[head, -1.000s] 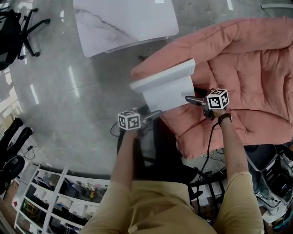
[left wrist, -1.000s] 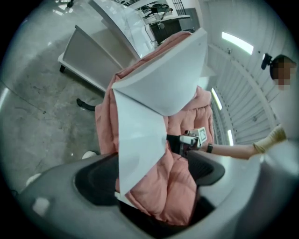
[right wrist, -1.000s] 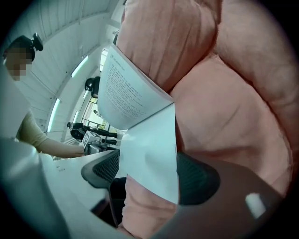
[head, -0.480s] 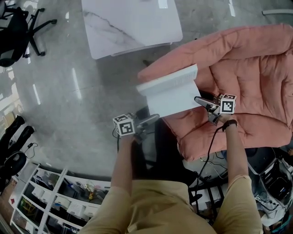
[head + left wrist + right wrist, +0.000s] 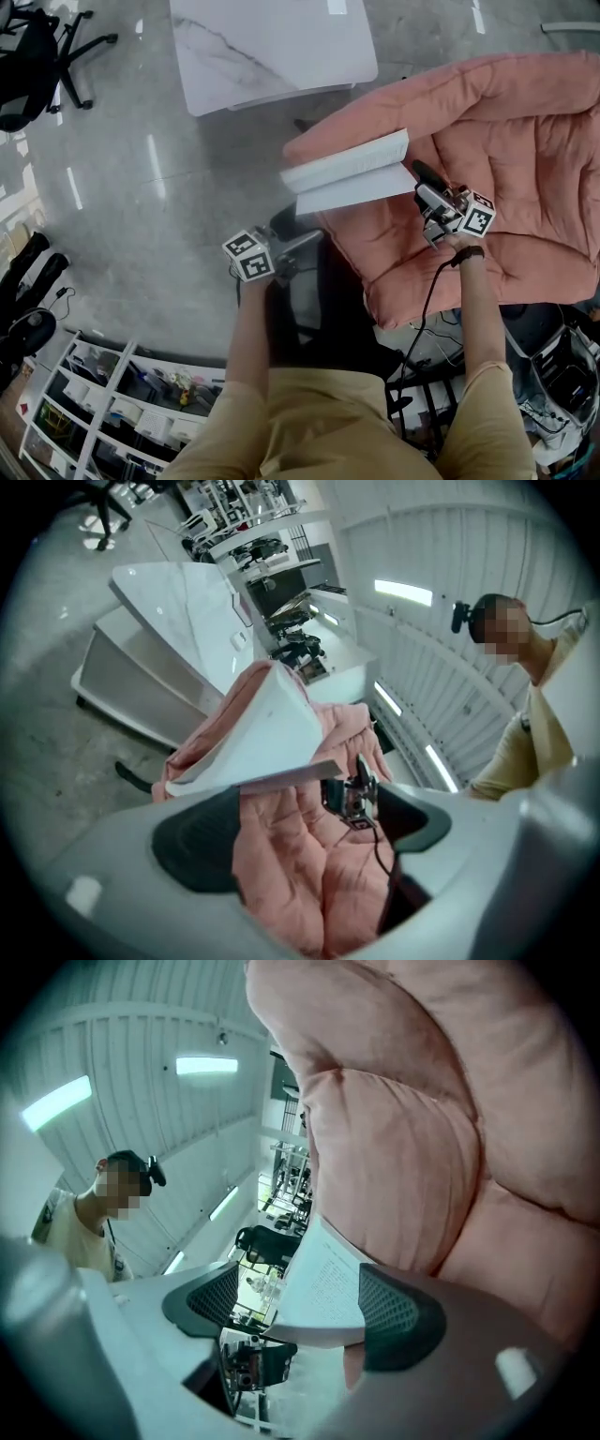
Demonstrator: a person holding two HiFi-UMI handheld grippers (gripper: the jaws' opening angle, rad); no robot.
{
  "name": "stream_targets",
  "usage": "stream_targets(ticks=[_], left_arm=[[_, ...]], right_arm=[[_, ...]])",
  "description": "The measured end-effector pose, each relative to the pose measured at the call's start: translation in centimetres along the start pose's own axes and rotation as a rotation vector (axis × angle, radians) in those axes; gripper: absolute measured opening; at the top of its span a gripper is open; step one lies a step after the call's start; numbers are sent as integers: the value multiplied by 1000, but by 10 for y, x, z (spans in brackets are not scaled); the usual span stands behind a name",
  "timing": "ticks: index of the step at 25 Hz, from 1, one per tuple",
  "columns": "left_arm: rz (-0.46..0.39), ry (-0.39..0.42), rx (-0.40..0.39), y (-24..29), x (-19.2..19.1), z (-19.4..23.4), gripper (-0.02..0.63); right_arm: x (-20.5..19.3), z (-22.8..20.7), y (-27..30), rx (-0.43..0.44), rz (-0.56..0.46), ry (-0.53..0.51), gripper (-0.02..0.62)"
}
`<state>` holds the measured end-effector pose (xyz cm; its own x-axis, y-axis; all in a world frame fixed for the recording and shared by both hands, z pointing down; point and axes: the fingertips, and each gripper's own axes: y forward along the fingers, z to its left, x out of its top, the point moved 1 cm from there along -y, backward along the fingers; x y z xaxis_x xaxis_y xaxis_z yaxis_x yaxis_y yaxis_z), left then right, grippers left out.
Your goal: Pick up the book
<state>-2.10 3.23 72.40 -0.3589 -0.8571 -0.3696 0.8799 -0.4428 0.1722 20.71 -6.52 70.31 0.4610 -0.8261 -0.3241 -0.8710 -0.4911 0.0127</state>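
The open white book lies tilted over the left ridge of a padded pink chair, just past the middle of the head view toward 12 o'clock. Its spine end points to 10 o'clock and its pages fan toward 4 o'clock.

The right tool sits at the book's 4 o'clock corner. In the right gripper view its jaws are opening with a printed page between them. The page's edge lies against the pad at 3 o'clock, while daylight shows between it and the pad at 9 o'clock, so the tool is released rather than clenched on it.

The left tool is at the book's 7 o'clock, apart from it. In the left gripper view its jaws stand wide and released, with only pink padding between them. The book's lower edge shows just above the jaw at 9 o'clock.

A white table stands at 11 o'clock of the book, well apart.
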Motion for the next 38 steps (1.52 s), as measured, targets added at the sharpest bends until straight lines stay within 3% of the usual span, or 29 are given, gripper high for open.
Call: stream_targets(ticks=[5, 10, 14, 20, 24, 30, 31, 33, 38], left_arm=[[-32, 89, 149, -3, 7, 12, 408], [-103, 109, 235, -7, 22, 22, 385], [-118, 175, 302, -7, 36, 25, 383], [-96, 314, 411, -6, 47, 36, 385], [-45, 389, 407, 3, 46, 40, 357], [86, 503, 382, 24, 23, 41, 244], [111, 518, 375, 25, 18, 41, 192], [156, 534, 345, 27, 6, 39, 119], [239, 533, 247, 29, -20, 21, 71]], right_arm=[[-2, 14, 12, 26, 44, -93, 401], [7, 11, 10, -39, 22, -151, 466], [17, 15, 2, -68, -13, -185, 477], [-3, 12, 0, -133, 145, -286, 497], [-16, 6, 8, -148, 211, -313, 497], [-26, -6, 5, -181, 212, -301, 497], [-27, -8, 3, -189, 204, -295, 497], [-29, -11, -4, -208, 186, -282, 495], [-30, -16, -32, -261, 125, -248, 483]])
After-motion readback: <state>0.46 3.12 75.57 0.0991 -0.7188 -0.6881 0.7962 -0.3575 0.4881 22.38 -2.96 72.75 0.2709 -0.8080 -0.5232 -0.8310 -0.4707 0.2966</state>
